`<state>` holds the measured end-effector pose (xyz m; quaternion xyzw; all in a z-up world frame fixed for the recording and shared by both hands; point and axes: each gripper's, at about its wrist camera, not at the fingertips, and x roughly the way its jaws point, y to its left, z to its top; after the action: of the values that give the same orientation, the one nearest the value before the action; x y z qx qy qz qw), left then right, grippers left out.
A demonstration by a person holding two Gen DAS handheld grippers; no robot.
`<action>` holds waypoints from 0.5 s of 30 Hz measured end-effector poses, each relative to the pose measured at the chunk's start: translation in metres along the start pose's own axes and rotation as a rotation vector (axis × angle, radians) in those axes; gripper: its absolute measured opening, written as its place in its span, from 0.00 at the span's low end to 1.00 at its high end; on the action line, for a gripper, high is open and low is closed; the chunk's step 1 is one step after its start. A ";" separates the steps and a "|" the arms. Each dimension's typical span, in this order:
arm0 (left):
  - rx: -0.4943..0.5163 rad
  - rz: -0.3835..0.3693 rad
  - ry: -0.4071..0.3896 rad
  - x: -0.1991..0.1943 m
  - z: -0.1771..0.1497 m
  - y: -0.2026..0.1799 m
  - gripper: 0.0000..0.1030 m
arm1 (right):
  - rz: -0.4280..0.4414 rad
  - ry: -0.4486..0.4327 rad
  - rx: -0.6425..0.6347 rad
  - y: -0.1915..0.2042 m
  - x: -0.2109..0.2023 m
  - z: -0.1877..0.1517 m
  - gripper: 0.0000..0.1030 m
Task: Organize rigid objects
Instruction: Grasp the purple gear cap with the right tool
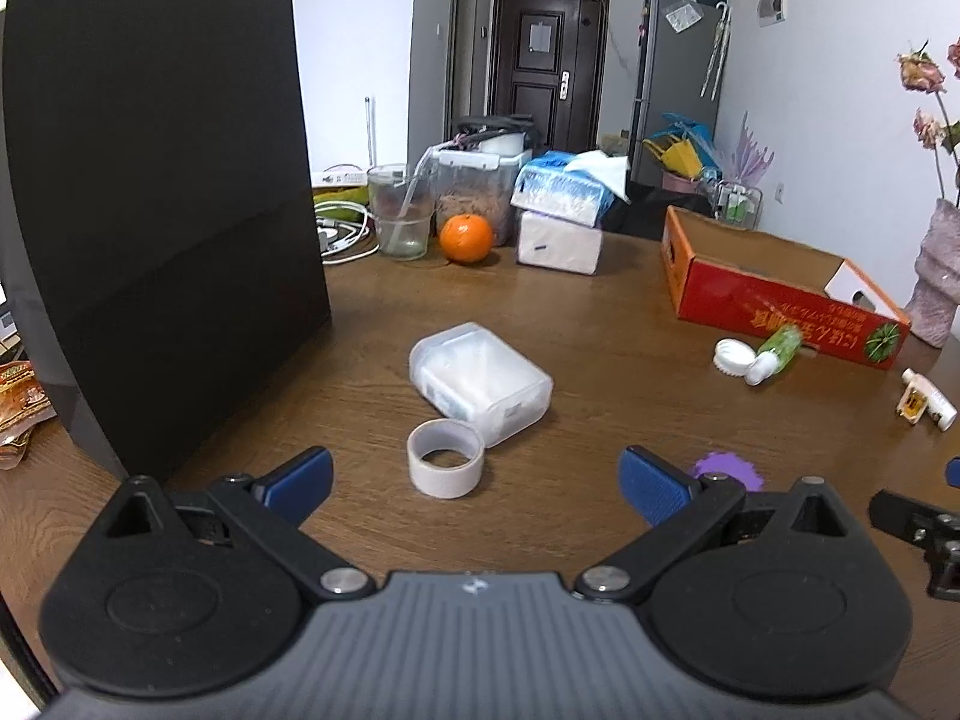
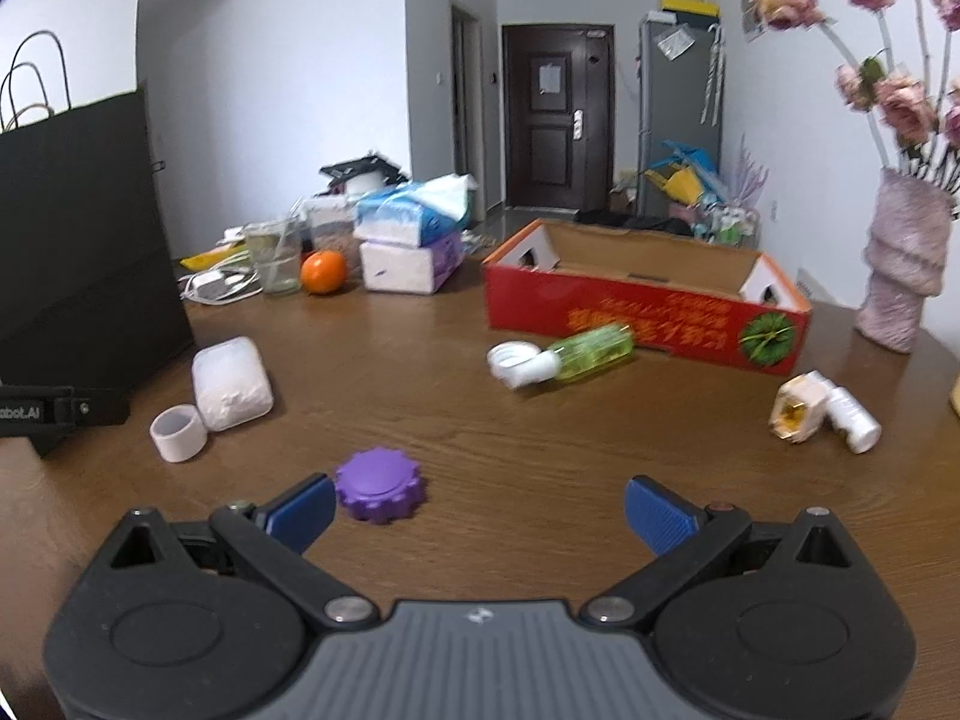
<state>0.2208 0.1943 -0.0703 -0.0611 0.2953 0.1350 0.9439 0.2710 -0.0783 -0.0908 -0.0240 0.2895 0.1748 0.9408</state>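
Observation:
My left gripper [image 1: 477, 483] is open and empty, just short of a white tape roll [image 1: 445, 459] and a frosted plastic case [image 1: 480, 383] behind it. My right gripper [image 2: 480, 516] is open and empty; a purple gear-shaped lid [image 2: 380, 484] lies by its left finger. Both show again in the right wrist view: the roll [image 2: 178, 433], the case [image 2: 231, 383]. A green bottle [image 2: 591, 352] with a white cap [image 2: 513, 360] lies before the open red cardboard box [image 2: 642, 318]. A small white bottle and box [image 2: 825, 411] lie at the right.
A tall black paper bag [image 1: 156, 210] stands at the left. At the table's far side are an orange [image 1: 466, 238], a glass cup [image 1: 401, 217], tissue packs [image 1: 561, 216] and cables. A pink vase [image 2: 903, 258] stands at the right edge.

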 end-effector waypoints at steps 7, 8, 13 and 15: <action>-0.012 0.008 0.019 0.013 -0.004 0.017 1.00 | 0.024 0.051 -0.034 0.030 0.042 -0.002 0.99; -0.013 0.010 0.021 0.015 -0.004 0.018 1.00 | 0.025 0.057 -0.032 0.033 0.050 -0.003 0.98; -0.013 0.014 0.028 0.023 -0.005 0.025 1.00 | 0.021 0.088 -0.009 0.043 0.084 -0.002 0.91; -0.013 0.016 0.030 0.027 -0.004 0.027 1.00 | 0.017 0.098 -0.006 0.045 0.095 -0.001 0.89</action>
<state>0.2319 0.2248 -0.0904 -0.0670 0.3089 0.1436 0.9378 0.3279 -0.0063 -0.1419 -0.0327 0.3350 0.1820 0.9239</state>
